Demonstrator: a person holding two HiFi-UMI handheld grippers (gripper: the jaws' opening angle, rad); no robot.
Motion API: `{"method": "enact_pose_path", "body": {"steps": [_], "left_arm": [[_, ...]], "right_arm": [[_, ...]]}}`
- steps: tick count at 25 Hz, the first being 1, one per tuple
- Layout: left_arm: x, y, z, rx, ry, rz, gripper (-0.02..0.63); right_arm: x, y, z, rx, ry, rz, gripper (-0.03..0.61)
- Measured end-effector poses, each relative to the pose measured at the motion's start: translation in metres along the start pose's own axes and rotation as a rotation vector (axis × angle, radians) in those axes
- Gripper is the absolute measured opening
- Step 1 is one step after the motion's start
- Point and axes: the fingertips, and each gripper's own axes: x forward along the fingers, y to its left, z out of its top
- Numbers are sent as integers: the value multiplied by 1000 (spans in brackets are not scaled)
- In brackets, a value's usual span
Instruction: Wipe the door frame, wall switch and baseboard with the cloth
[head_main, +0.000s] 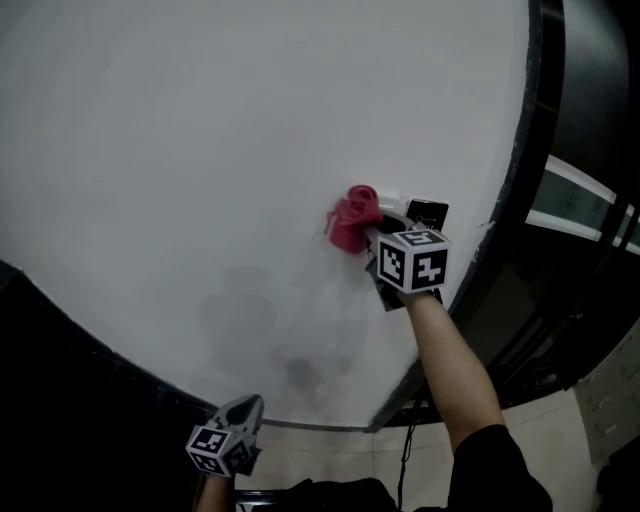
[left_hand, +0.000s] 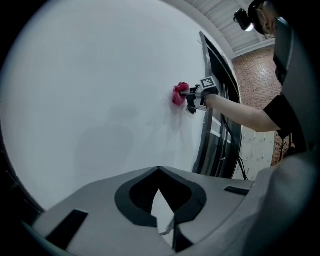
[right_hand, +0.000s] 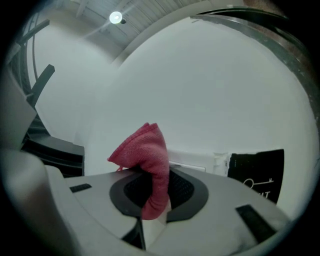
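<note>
The right tongs (right_hand: 156, 175) are clamped on the red cloth (right_hand: 144, 150) at the wall (head_main: 180, 150). Their own view shows a white switch plate (right_hand: 192, 162) just behind. The left tongs (left_hand: 159, 171) are together and empty.

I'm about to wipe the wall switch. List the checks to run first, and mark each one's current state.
1. Cloth clamped in right gripper: ok.
2. Cloth close to wall switch: ok.
3. Cloth touching wall switch: cannot tell.
4. Left gripper shut, empty, low and away from wall switch: ok.
5. Black sign beside wall switch, clear of Cloth: ok.
</note>
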Motion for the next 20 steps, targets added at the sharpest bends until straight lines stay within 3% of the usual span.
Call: {"method": "enact_pose_path", "body": {"steps": [20], "left_arm": [[22,-24,2,22,11,-38,-8]], "right_arm": [[-25,-37,-3,-48,-6,-53,58]]}}
